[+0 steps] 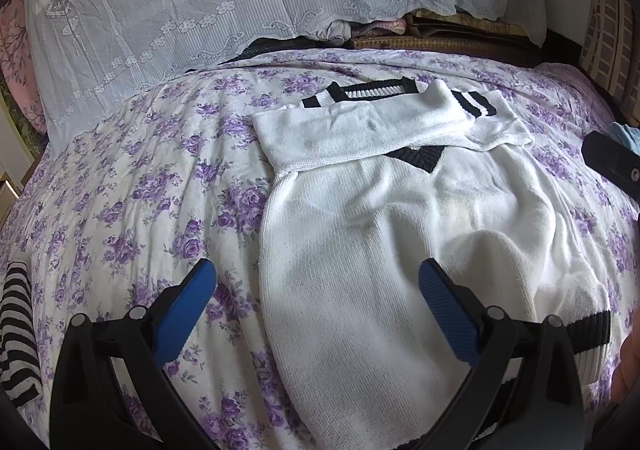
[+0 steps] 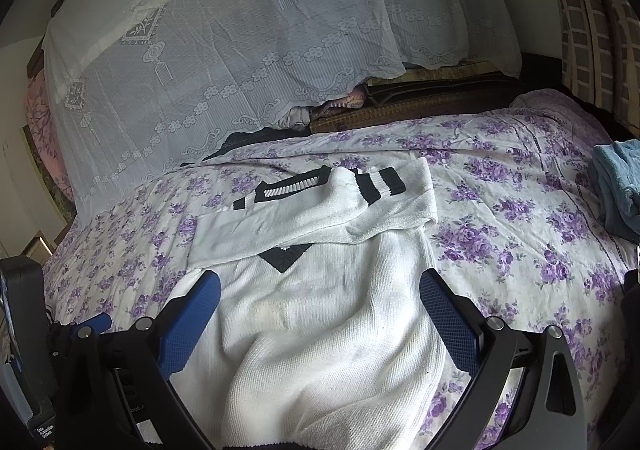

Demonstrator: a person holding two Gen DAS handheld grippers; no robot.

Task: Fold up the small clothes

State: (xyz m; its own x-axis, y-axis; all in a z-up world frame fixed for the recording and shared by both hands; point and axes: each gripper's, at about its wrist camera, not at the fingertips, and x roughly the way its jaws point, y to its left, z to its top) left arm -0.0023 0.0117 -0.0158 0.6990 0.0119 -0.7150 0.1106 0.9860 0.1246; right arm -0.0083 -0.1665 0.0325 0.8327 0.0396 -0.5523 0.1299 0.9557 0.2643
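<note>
A white knit sweater (image 1: 360, 234) with a black V-neck and black-striped cuffs lies on the purple-flowered bedspread (image 1: 132, 186). Its sleeves are folded across the chest near the collar (image 1: 416, 156). My left gripper (image 1: 316, 290) is open and empty, hovering over the sweater's lower left part near its left edge. In the right wrist view the sweater (image 2: 320, 338) fills the lower middle. My right gripper (image 2: 320, 298) is open and empty above the sweater's body, just below the black collar (image 2: 285, 256). The black hem band (image 1: 592, 334) shows at the right.
A white lace cloth (image 1: 200, 10) covers piled bedding at the far side. A black-and-white striped garment (image 1: 16, 330) lies at the left bed edge. A folded blue cloth (image 2: 616, 186) sits at the right. A checked cushion (image 2: 592, 30) stands at the far right.
</note>
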